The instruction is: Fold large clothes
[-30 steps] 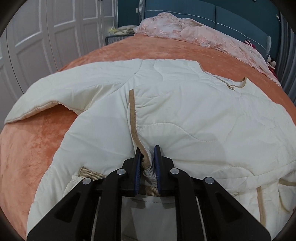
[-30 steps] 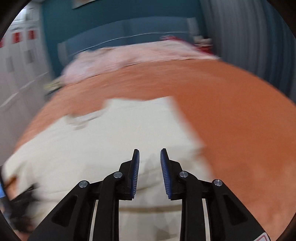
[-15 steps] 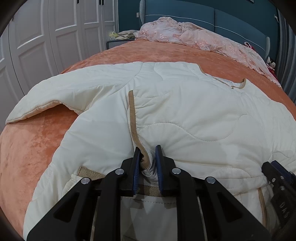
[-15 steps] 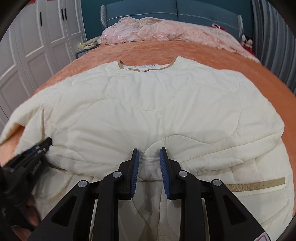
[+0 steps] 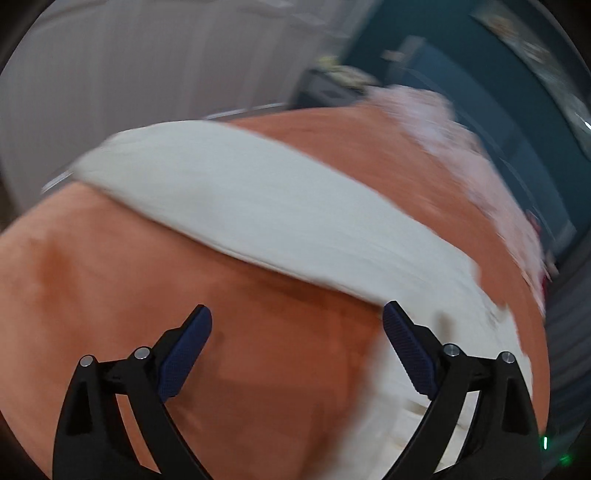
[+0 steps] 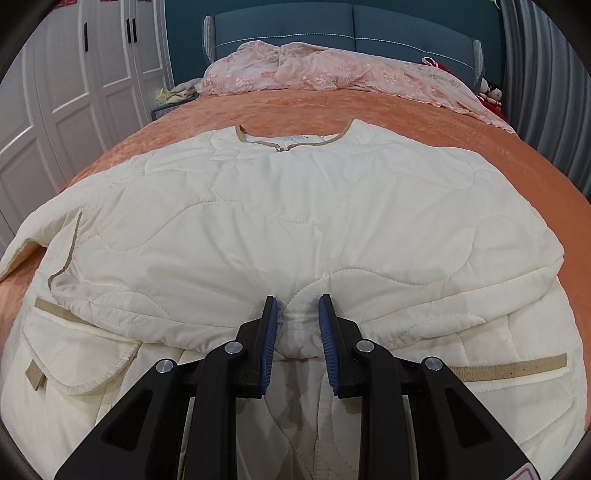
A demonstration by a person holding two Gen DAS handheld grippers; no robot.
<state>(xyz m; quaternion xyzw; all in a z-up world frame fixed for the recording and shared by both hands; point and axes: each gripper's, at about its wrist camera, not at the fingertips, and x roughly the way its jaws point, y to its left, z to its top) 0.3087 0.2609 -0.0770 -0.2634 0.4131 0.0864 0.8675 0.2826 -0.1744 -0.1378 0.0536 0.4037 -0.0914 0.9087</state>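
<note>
A cream quilted jacket [image 6: 295, 221] with tan trim lies spread on the orange bedspread [image 6: 517, 162], collar away from me. My right gripper [image 6: 297, 325] is shut on a bunched fold of the jacket near its lower middle. My left gripper [image 5: 297, 332] is wide open and empty, above bare bedspread [image 5: 184, 295] to the left of the jacket. The blurred left wrist view shows the jacket's sleeve [image 5: 240, 199] stretching across ahead of the fingers.
A pink lace cover [image 6: 332, 70] is heaped at the head of the bed against the blue headboard [image 6: 354, 22]. White wardrobe doors [image 6: 74, 85] stand to the left. A grey curtain [image 6: 546, 92] hangs at the right.
My left gripper let go of the jacket's fold, opened wide and swung left over the bare bedspread. My right gripper stays shut on the jacket.
</note>
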